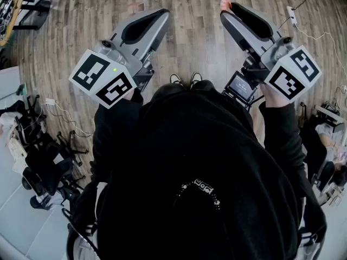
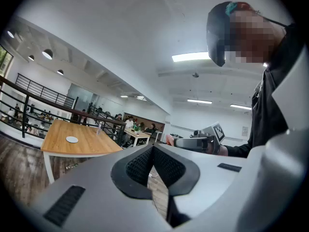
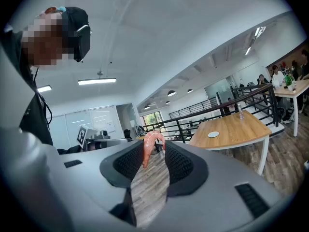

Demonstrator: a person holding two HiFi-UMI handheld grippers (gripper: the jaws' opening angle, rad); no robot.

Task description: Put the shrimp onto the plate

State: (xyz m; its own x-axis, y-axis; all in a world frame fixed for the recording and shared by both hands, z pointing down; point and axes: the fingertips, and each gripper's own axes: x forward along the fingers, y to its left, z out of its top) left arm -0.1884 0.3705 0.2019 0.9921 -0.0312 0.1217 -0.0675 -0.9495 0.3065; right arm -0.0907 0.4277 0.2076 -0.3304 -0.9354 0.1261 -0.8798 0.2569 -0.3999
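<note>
A pink curled shrimp [image 3: 152,143] is pinched at the tips of my right gripper [image 3: 155,146], whose jaws are shut on it. In the head view the shrimp [image 1: 225,4] pokes out past the right gripper [image 1: 227,11] above the wooden floor. My left gripper [image 1: 160,16] is held level beside it; its pads meet at the tip [image 2: 153,148] with nothing between them. A small white plate [image 3: 213,134] lies on a wooden table [image 3: 241,129] some way off. The same plate [image 2: 72,139] shows in the left gripper view.
I stand on a wood plank floor [image 1: 184,42], black hoodie filling the lower head view. A black railing [image 3: 217,112] runs behind the table. Chairs and cables [image 1: 43,145] crowd the left side, and a power strip [image 1: 291,15] lies at far right. People sit at distant tables [image 2: 135,129].
</note>
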